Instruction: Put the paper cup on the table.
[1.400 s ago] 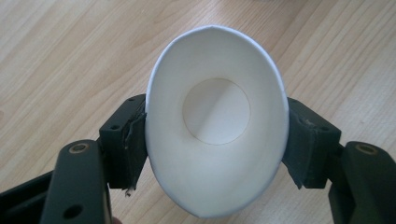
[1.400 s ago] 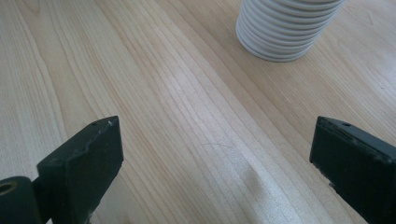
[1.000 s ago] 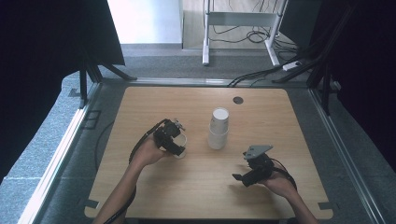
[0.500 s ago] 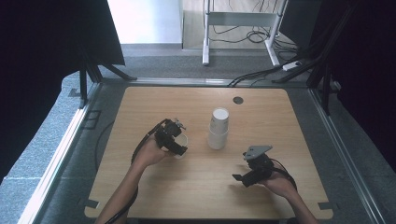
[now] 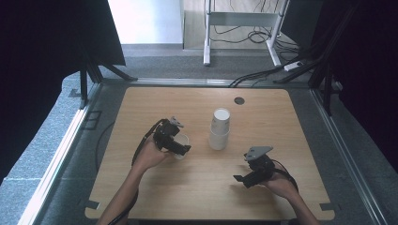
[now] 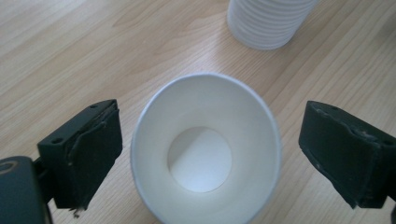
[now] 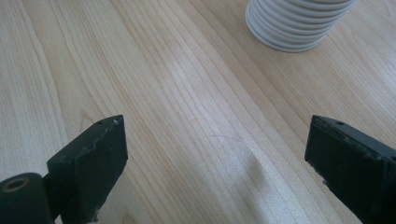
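Nearest the desk's (image 5: pixel 141 197) front edge, toward its right corner, the right gripper (image 5: pixel 241 179) hovers with its jaws spread wide over bare wood, nothing between them; it sits in the same spot as a second ago. Farther in, left of centre, the left gripper (image 5: pixel 184 149) has its jaws on either side of a single white paper cup (image 6: pixel 205 149) that stands upright on the desk, mouth up. The jaws have just been opening: earlier they pinched the cup, and now both pads stand clear of its rim, with a gap on each side. The cup itself has not shifted. Just beyond, near the desk's middle, the stack of white cups (image 5: pixel 219 130) stands unchanged.
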{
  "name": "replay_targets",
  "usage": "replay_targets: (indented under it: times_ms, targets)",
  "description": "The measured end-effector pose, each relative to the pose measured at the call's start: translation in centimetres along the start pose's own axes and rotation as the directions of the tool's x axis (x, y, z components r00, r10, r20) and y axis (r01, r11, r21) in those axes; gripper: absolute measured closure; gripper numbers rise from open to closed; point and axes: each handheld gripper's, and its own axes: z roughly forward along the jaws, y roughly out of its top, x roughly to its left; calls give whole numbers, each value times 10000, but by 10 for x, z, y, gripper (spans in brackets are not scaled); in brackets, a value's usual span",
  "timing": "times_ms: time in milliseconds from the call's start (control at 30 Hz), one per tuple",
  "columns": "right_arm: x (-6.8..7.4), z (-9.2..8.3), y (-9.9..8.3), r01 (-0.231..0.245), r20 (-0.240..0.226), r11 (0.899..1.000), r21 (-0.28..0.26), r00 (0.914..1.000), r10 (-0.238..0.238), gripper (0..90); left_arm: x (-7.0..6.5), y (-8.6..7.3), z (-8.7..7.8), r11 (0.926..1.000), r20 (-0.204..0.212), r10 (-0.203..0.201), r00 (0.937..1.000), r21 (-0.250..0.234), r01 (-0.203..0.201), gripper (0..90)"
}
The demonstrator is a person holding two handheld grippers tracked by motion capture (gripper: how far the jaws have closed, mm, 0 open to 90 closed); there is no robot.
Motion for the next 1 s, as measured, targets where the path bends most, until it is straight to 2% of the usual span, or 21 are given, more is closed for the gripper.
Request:
replay_targets:
  times_ms: [267,500,667,767,1000]
  targets:
    - [-1,0,-1,-79,41,9999,-76,10000,79,60,-13,4,-9,9968,-54,250,9997,-756,-253,25]
    - [-2,-2,-1,-212,-10,9995,-230,9998,212,56,-17,3,-14,9919,-55,207,9998,-1250,-212,9]
    - [-1,-4,0,-444,-223,9975,-549,9988,432,44,-20,-1,-18,9821,42,60,10000,-1884,-51,6]
    - [-1,-4,1,-468,-252,9971,-596,9987,454,38,-22,-3,-20,9781,115,19,9999,-2083,5,5]
    - [-1,-3,0,-562,-272,9961,-679,9981,545,16,-30,-10,-26,9665,117,212,9997,-2561,-175,0]
